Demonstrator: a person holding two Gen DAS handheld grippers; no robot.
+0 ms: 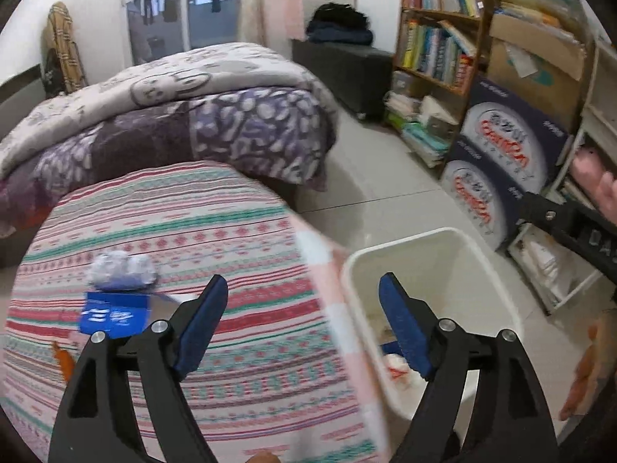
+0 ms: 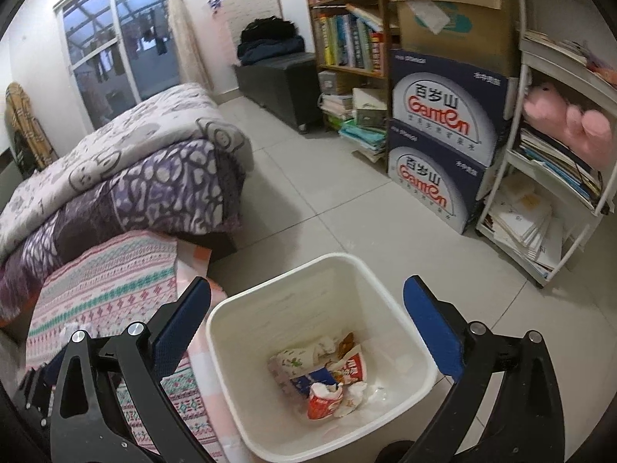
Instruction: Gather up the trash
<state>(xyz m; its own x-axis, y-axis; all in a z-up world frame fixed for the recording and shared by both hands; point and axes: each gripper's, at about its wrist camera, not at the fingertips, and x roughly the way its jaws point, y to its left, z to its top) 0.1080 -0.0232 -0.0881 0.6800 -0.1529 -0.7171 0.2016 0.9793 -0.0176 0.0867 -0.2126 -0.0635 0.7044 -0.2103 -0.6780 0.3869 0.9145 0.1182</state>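
A white bin [image 2: 385, 289] stands on the tiled floor beside a striped cloth surface [image 1: 193, 231]. Inside it lie several wrappers and crumpled papers [image 2: 327, 374]. My right gripper [image 2: 306, 308] hangs open above the bin with nothing between its fingers. My left gripper [image 1: 302, 308] is open too, straddling the cloth's edge and the bin's rim [image 1: 405, 239]. On the cloth, left of the left gripper, lie a crumpled white-blue wad [image 1: 121, 270], a blue packet [image 1: 113, 316] and an orange scrap [image 1: 65, 359].
A bed with purple and grey blankets [image 1: 173, 123] lies behind the cloth. Bookshelves [image 1: 435, 38], stacked water cartons [image 2: 443, 154] and a white rack [image 2: 559, 154] line the right side. The other gripper's black arm [image 1: 570, 223] and a hand show at the left wrist view's right edge.
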